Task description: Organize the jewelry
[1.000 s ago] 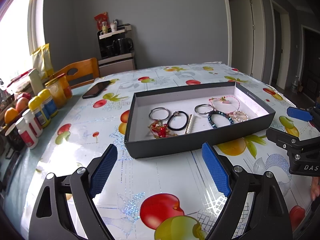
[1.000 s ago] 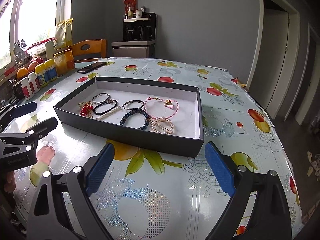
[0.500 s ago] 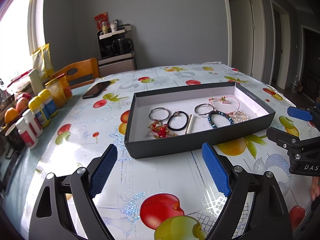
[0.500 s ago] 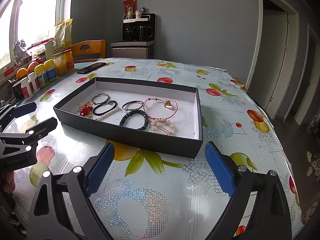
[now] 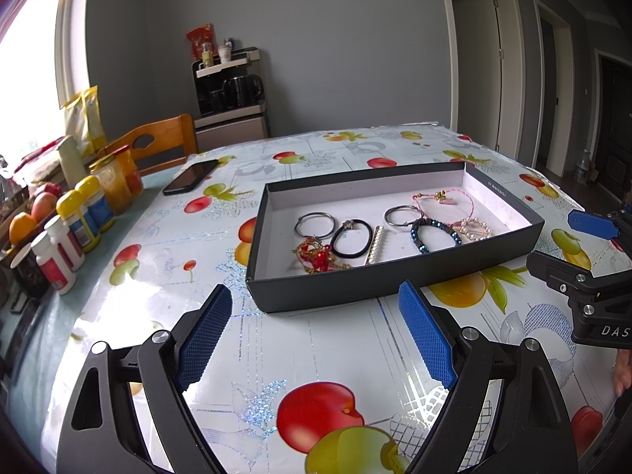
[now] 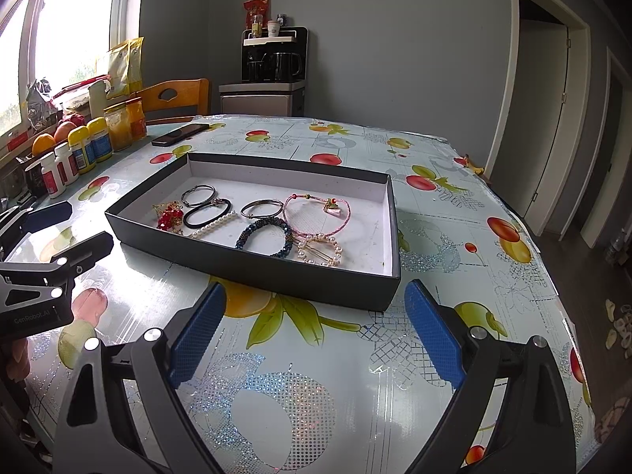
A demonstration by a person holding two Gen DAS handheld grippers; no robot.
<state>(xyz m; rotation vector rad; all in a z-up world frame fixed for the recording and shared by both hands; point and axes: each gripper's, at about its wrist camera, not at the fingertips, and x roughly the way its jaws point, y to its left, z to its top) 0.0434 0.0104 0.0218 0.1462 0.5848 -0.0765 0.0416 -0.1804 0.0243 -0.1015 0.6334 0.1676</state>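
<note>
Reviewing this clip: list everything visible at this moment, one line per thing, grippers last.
tray: 1, dark grey, table centre
jewelry: about eight pieces, mixed colours, inside tray
table: 1, fruit-print cloth
phone: 1, black, far left of table
bottles and jars: several, yellow, white and orange, left edge
fruit: a few, orange and red, far left
chair: 1, wooden, behind table
kettle stand: 1, black and grey, by wall
left gripper: 1, black with blue pads, open, empty
right gripper: 1, same, open, empty
</note>
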